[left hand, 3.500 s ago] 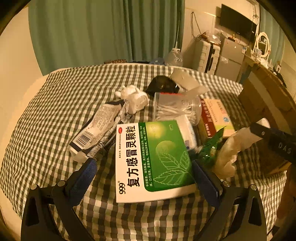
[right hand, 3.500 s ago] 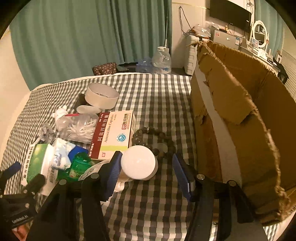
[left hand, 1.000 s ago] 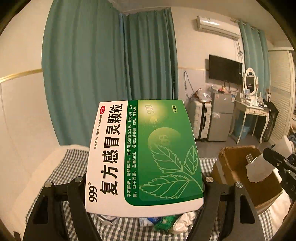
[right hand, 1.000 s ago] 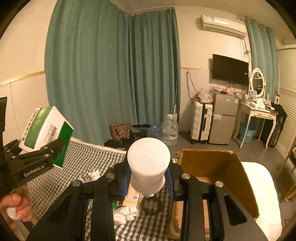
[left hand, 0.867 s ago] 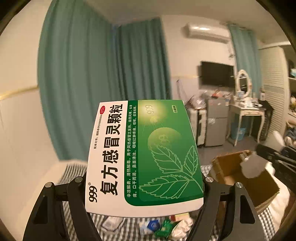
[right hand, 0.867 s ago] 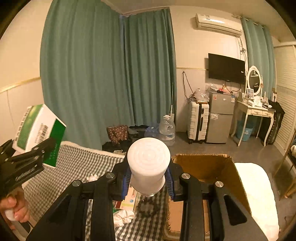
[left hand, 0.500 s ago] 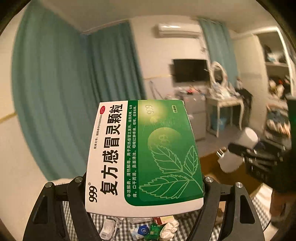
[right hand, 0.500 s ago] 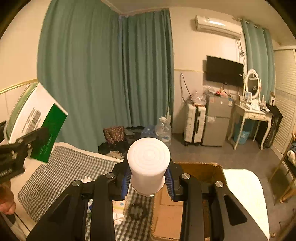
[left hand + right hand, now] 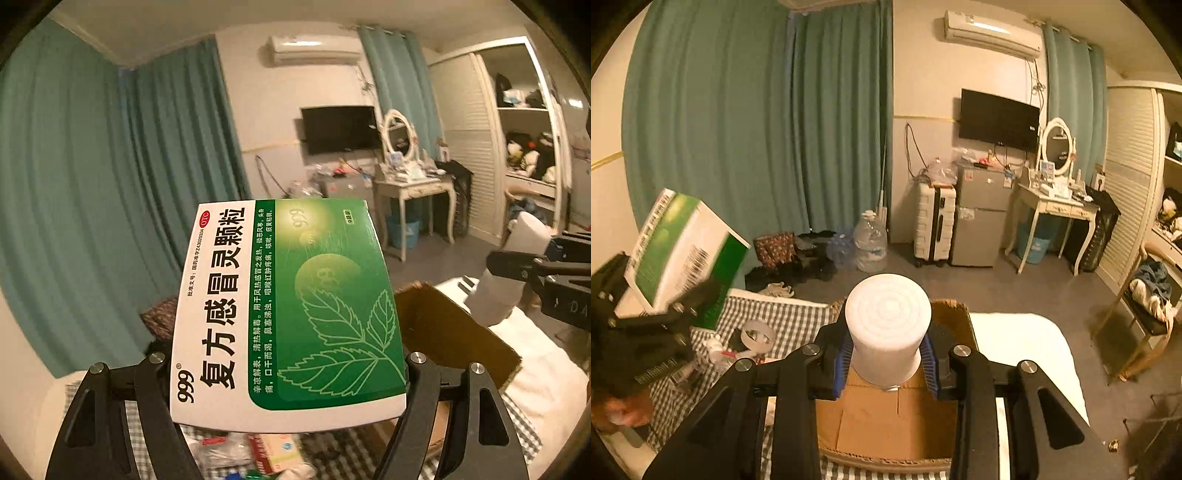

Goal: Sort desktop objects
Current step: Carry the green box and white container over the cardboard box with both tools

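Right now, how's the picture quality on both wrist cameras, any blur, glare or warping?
Left wrist view: dim warm light, glare on the green medicine box, room lines bowed by the fisheye. Right wrist view: the white jar is sharp, the left gripper and box are motion-blurred.

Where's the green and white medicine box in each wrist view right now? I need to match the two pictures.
Left wrist view: medicine box fills the centre, clamped between the left gripper's jaws.
Right wrist view: same box at far left, tilted, held up above the checked cloth.
Shared landmark: wall television.
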Demonstrator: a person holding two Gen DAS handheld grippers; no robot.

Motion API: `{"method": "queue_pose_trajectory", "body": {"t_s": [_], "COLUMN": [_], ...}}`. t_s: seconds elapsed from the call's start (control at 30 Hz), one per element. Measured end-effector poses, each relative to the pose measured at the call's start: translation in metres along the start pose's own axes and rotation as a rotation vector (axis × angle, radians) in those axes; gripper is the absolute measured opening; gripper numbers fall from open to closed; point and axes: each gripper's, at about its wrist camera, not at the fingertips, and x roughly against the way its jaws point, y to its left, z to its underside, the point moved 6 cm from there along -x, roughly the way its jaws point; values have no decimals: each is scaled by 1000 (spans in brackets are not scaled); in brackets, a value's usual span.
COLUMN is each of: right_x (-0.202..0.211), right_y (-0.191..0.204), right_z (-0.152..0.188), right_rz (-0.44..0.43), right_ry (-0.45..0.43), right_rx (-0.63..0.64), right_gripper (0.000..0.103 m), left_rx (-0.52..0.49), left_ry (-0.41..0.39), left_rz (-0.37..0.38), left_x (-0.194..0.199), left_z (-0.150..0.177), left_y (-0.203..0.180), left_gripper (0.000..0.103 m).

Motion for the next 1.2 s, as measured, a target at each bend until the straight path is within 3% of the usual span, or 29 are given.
{"method": "queue_pose_trajectory", "body": {"t_s": [0.3, 0.5, 0.73, 0.8, 1.0, 1.2], "right_x": [-34, -72, -98, -104, -131, -153], "right_y": [-23, -48, -57, -59, -68, -72], "right_z": [11, 35, 61, 67, 91, 120], "right_rz": [78, 132, 145, 156, 124, 155], "right_ry": [41, 120, 158, 162, 312, 435], "right_rx": [24, -19, -43, -61, -156, -126], "right_gripper": [32, 32, 32, 32, 32, 32], "left_rx": [69, 75, 42, 95, 64, 1], "left_ry": [37, 173, 267, 323, 398, 499], "left_rz": [137, 206, 259, 265, 265, 258], "left_x": [-39, -89, -123, -137, -161, -171], "left_z": [-18, 4, 24, 32, 52, 78], "left_y": [-29, -56, -84, -87, -106, -120], "left_gripper": [78, 78, 78, 78, 78, 78]}}
